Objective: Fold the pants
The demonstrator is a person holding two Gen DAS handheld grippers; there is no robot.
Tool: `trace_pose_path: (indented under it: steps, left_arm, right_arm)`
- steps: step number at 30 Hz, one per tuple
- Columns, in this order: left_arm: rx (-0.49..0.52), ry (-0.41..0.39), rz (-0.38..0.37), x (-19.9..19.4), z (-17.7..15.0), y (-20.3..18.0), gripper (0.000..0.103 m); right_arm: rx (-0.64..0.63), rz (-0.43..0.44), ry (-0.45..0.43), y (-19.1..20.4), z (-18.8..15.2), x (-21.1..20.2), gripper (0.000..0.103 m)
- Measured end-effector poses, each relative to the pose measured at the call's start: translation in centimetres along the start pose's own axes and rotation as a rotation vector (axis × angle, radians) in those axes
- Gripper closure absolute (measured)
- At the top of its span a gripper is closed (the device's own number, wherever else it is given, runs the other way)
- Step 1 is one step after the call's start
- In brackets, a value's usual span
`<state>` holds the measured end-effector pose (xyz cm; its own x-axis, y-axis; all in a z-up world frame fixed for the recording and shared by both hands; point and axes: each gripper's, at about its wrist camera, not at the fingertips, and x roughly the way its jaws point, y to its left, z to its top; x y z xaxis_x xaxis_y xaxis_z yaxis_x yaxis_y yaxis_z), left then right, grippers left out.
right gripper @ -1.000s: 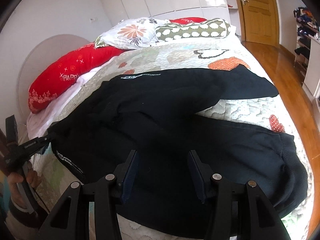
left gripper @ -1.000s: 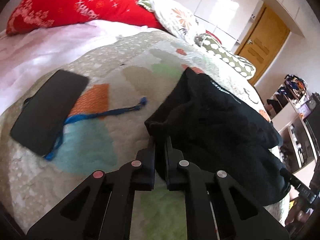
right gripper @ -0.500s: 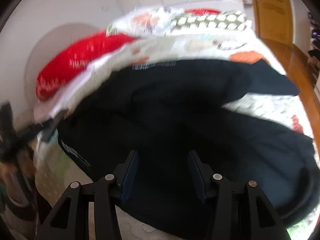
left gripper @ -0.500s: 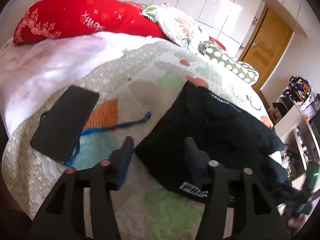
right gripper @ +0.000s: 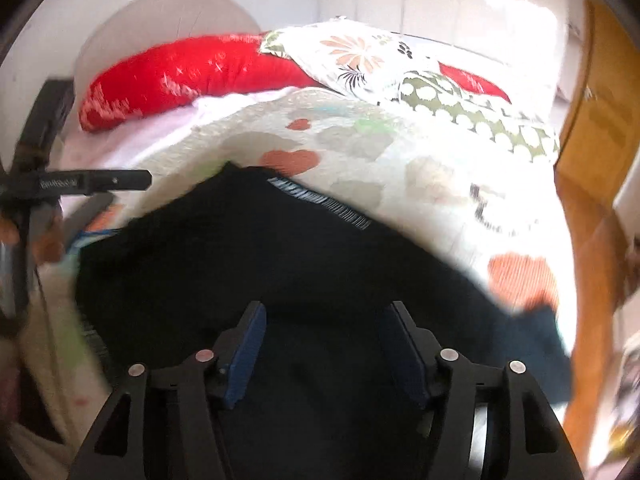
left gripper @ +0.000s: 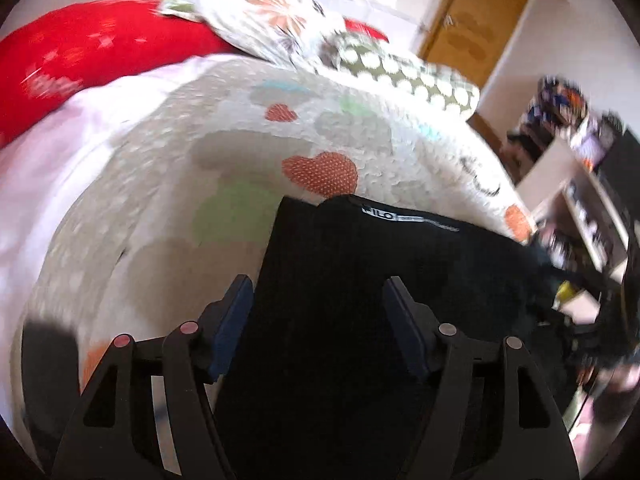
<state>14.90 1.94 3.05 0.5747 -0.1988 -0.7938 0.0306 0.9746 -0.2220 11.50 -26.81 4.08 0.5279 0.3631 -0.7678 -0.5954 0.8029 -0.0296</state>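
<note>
Black pants [left gripper: 380, 280] lie folded over on the patterned quilt [left gripper: 240, 152], a white-lettered label strip [left gripper: 408, 218] along their far edge. My left gripper [left gripper: 318, 308] hovers over the pants with its jaws opening and no cloth pinched between the blue pads. In the right wrist view the same pants [right gripper: 280, 264] fill the lower middle. My right gripper [right gripper: 326, 332] hangs above them, jaws opening wider, pads clear of the fabric. The left gripper's black finger [right gripper: 96, 181] shows at the left edge of that view, held by a hand.
A red bolster [right gripper: 188, 76], a floral pillow [right gripper: 360, 56] and a green dotted pillow [right gripper: 480, 116] line the head of the bed. A wooden door [left gripper: 476, 32] and shelves [left gripper: 576, 184] stand to the right. The dark phone's edge [left gripper: 48, 344] lies at the lower left.
The left gripper let go of the pants' edge, opened wide and swung right over the pants. The right gripper opened wider and rolled, its view shifting toward the headboard.
</note>
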Motion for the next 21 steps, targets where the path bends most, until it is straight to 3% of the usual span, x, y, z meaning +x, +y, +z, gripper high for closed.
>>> trace_pose_path:
  steps: [2, 5, 9, 13, 15, 21]
  left_arm:
    - [0.010, 0.041, 0.007, 2.4, 1.7, 0.4, 0.035]
    - [-0.011, 0.099, -0.049, 5.3, 3.9, 1.5, 0.035]
    - [0.062, 0.146, -0.057, 8.4, 5.8, 1.2, 0.035]
    - [0.163, 0.194, -0.062, 10.7, 5.9, 0.4, 0.034]
    - [0.207, 0.210, -0.060, 11.5, 5.9, 0.0, 0.027]
    - [0.349, 0.217, -0.031, 12.7, 5.8, -1.7, 0.021]
  right_arm:
    - [-0.026, -0.012, 0.054, -2.2, 1.5, 2.6, 0.042]
    - [-0.009, -0.022, 0.104, -5.5, 2.8, 5.8, 0.042]
    - [0.000, 0.070, 0.178, -8.3, 3.8, 10.1, 0.042]
    - [-0.047, 0.121, 0.180, -8.5, 3.9, 11.1, 0.037]
    - [-0.078, 0.112, 0.185, -8.4, 4.0, 11.3, 0.037]
    - [-0.143, 0.069, 0.180, -7.7, 5.1, 12.5, 0.037]
